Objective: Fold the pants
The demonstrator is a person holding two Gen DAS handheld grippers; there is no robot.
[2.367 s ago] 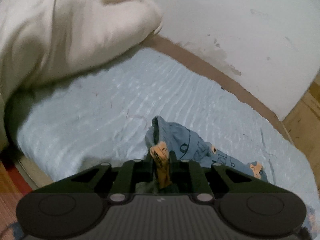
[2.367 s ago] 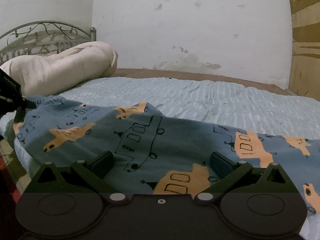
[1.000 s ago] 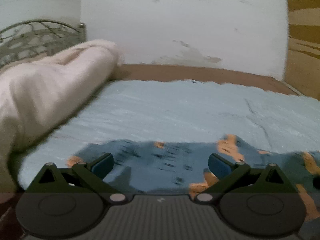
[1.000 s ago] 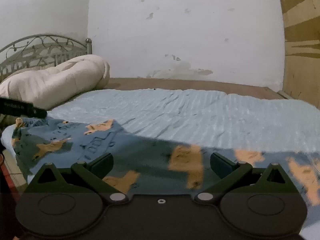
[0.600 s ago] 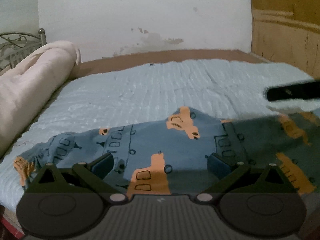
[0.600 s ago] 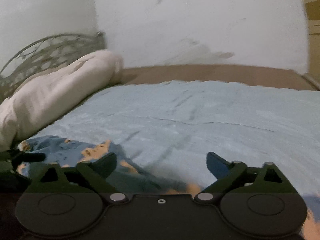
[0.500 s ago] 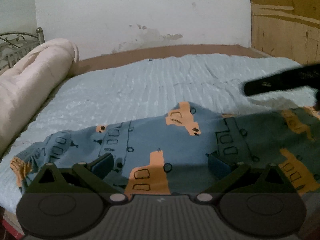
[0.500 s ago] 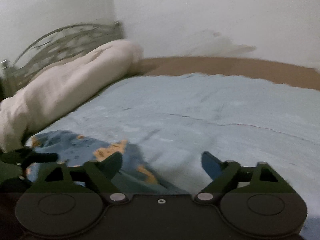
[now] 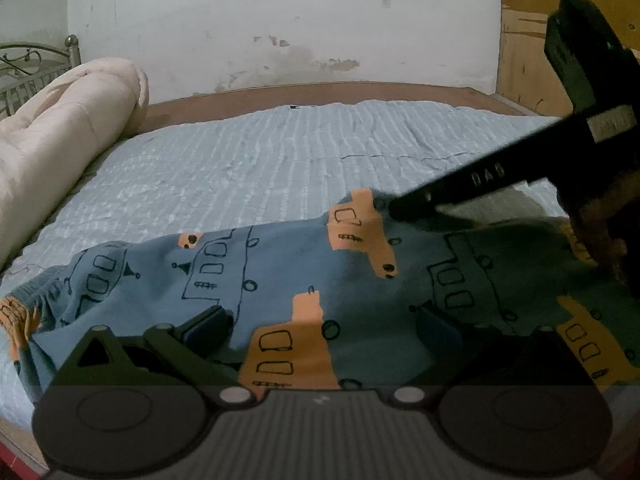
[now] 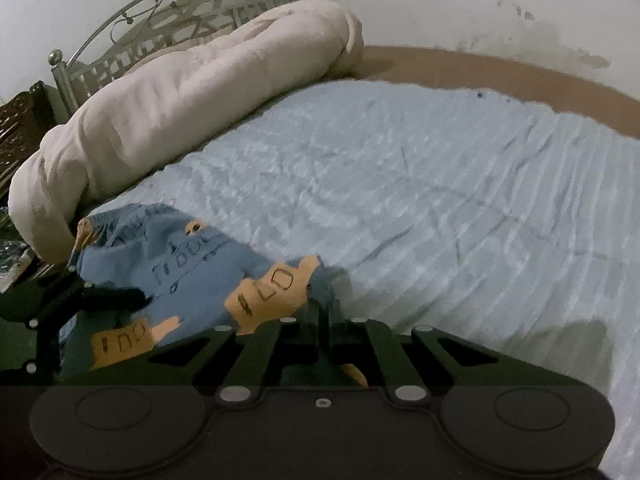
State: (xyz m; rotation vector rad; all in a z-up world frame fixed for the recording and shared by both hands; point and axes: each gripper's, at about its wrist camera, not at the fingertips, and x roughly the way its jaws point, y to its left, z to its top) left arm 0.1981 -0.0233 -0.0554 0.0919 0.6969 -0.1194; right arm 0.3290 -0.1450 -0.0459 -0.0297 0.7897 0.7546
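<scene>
With the printed blue pants (image 9: 304, 276) spread along the near edge of the bed's pale blue sheet (image 9: 280, 160), the right gripper (image 10: 323, 312) has just been closing and now pinches their far edge at about two o'clock. Judged from this, the fold needs that edge lifted cleanly and carried over, seams matched. The left gripper (image 9: 320, 328) hovers low over the cloth, jaws spread, grasping nothing, pitched downward.
</scene>
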